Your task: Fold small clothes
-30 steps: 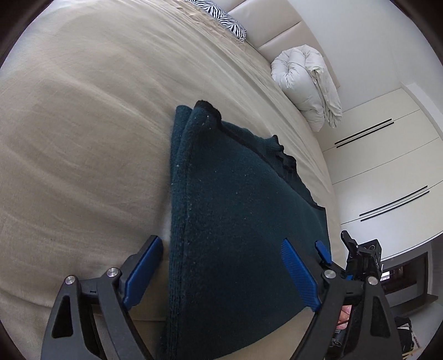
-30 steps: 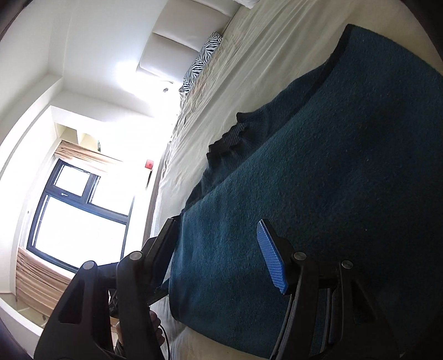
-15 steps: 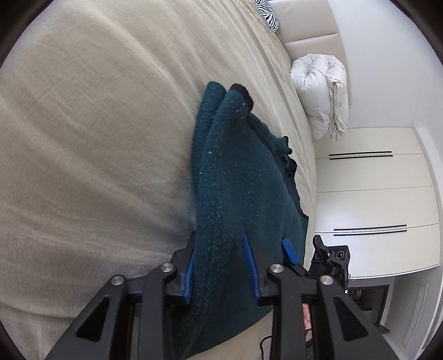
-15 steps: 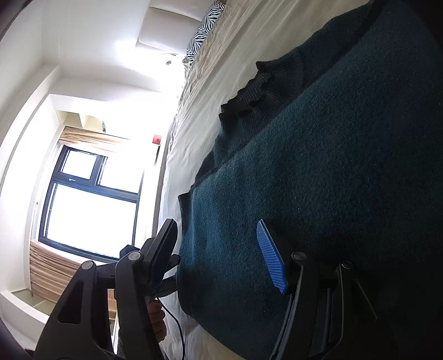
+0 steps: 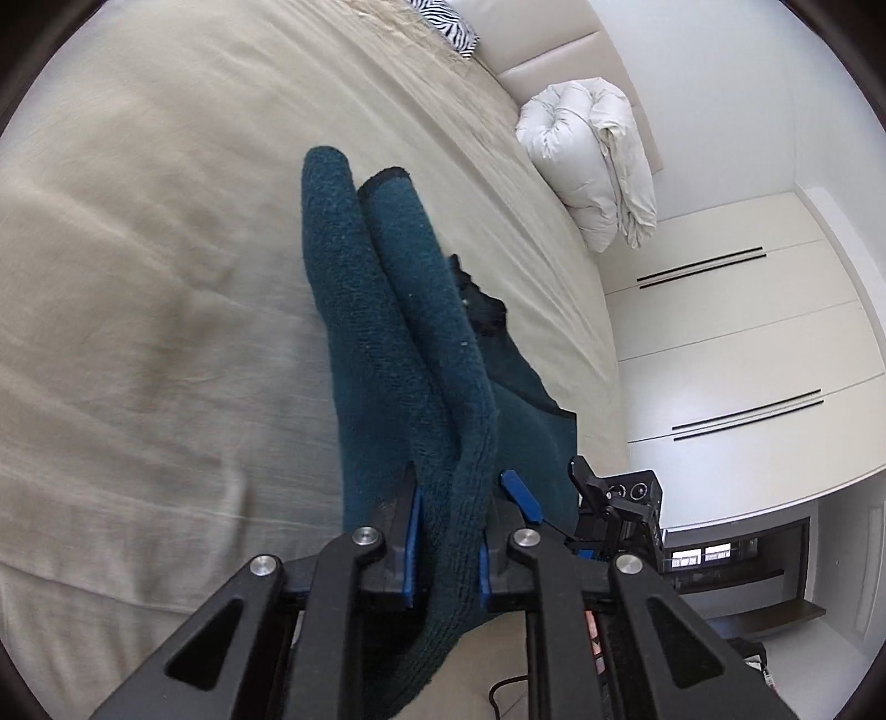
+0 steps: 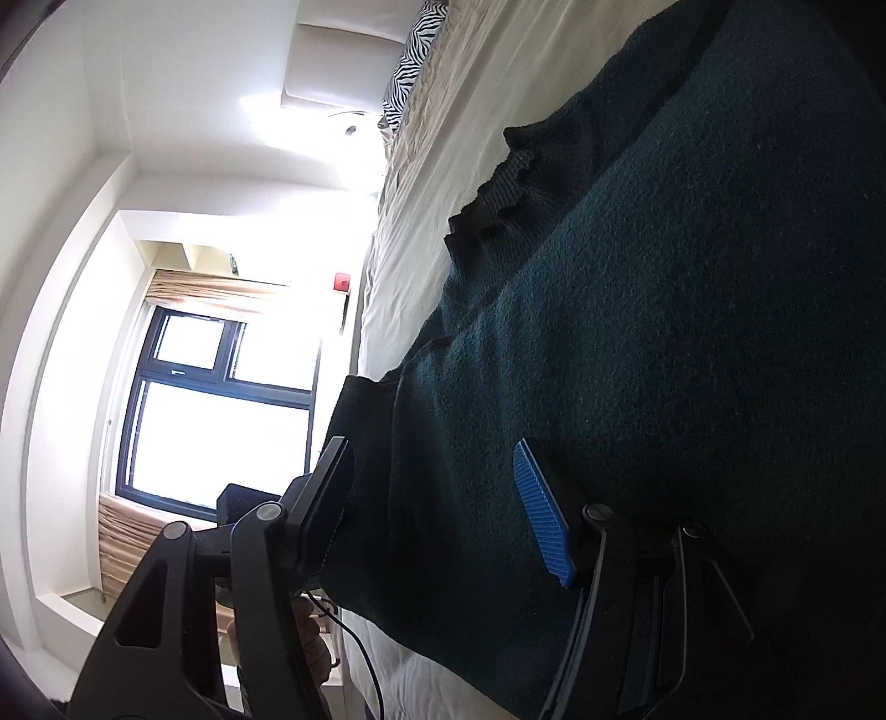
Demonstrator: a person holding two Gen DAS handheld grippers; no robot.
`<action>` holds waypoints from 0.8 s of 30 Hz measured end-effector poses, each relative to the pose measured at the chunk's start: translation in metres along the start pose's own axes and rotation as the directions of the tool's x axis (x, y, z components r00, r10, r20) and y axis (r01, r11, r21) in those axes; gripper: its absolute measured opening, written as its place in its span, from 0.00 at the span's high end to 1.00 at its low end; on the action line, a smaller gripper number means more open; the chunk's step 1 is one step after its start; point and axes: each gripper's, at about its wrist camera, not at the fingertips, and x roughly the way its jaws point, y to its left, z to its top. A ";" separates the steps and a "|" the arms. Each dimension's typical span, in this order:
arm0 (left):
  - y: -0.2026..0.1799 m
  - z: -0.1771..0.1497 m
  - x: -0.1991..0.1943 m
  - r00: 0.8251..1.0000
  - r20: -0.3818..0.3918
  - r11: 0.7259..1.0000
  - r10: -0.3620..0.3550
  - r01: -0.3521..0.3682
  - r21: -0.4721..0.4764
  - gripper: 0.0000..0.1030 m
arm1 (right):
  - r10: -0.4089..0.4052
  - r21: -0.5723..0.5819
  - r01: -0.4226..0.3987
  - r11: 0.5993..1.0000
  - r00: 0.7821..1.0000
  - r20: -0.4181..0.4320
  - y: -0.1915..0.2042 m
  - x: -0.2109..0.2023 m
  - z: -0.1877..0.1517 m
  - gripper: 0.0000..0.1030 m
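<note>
A dark teal knit sweater (image 5: 387, 332) lies folded on a beige bed (image 5: 138, 277). My left gripper (image 5: 446, 545) is shut on the sweater's near edge, pinching two thick layers that rise in a ridge away from me. The sweater also fills the right wrist view (image 6: 664, 332), with its black ribbed collar (image 6: 498, 188) further up. My right gripper (image 6: 443, 515) is open, its jaws wide apart astride the sweater's near corner, the blue pad (image 6: 540, 515) resting on top of the cloth. The right gripper also shows in the left wrist view (image 5: 614, 504).
A rolled white duvet (image 5: 592, 155) and a zebra-print pillow (image 5: 448, 22) lie at the bed's head. White wardrobe doors (image 5: 747, 360) stand to the right. A window (image 6: 210, 410) and the bed's side edge (image 6: 365, 310) show in the right wrist view.
My left gripper has closed on the sweater's edge and lifted it into a ridge. My right gripper has stayed open and slid further over the sweater's corner.
</note>
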 end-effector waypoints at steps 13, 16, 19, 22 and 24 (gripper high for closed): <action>-0.101 -0.039 0.170 0.980 -0.182 0.990 -0.084 0.103 0.098 0.75 | 0.147 0.143 -0.167 0.975 0.979 0.144 -0.041 -0.115 0.043 0.29; -0.104 -0.047 0.160 0.972 -0.175 0.979 -0.158 0.177 0.097 0.46 | 0.156 0.180 -0.181 0.967 0.977 0.145 -0.055 -0.129 0.047 0.30; -0.109 -0.048 0.126 0.981 -0.110 0.969 -0.157 0.174 0.173 0.34 | 0.139 0.163 -0.158 0.974 0.983 0.122 -0.057 -0.138 0.052 0.30; -0.100 -0.050 0.097 0.988 -0.070 0.968 -0.138 0.150 0.202 0.34 | 0.081 0.142 -0.093 0.986 0.993 0.088 -0.052 -0.137 0.055 0.30; -0.086 -0.053 0.085 0.991 -0.056 0.970 -0.119 0.128 0.204 0.34 | 0.019 0.118 -0.025 0.993 0.999 0.049 -0.046 -0.136 0.057 0.30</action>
